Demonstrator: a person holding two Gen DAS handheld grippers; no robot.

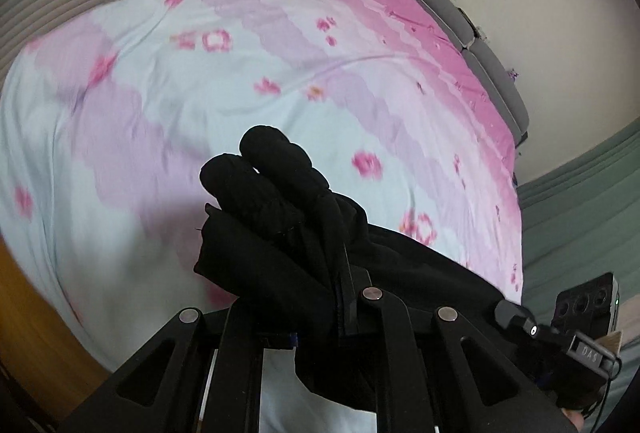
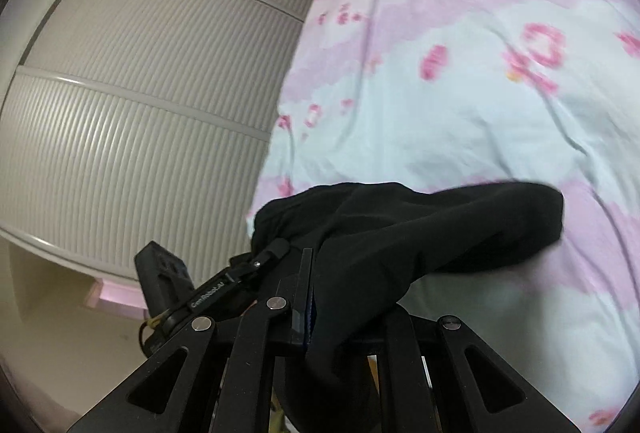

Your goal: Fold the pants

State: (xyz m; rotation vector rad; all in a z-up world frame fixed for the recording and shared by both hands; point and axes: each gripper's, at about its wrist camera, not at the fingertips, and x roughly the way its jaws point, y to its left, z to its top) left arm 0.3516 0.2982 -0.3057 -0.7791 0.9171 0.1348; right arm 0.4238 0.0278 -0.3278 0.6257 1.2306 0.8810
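Black fabric fills the middle of both wrist views: the pants (image 1: 280, 217) are bunched in your two grippers above the bed. Your left gripper (image 1: 344, 285) has its jaws nearly together, clamped on a thick roll of the pants, whose ribbed, doubled-over edge sticks out past the fingertips toward the pink and pale blue floral bedspread (image 1: 200, 93). From there the cloth runs off to the right, toward your right gripper, seen at the lower right edge of the left view. Your right gripper (image 2: 316, 273) is likewise closed almost fully, pinching a fold of the pants; the material drapes over its right finger and stretches away to the right in a dark swag above the bedspread, clear of it. Behind the left gripper stands a ribbed white wardrobe door (image 2: 140, 113).
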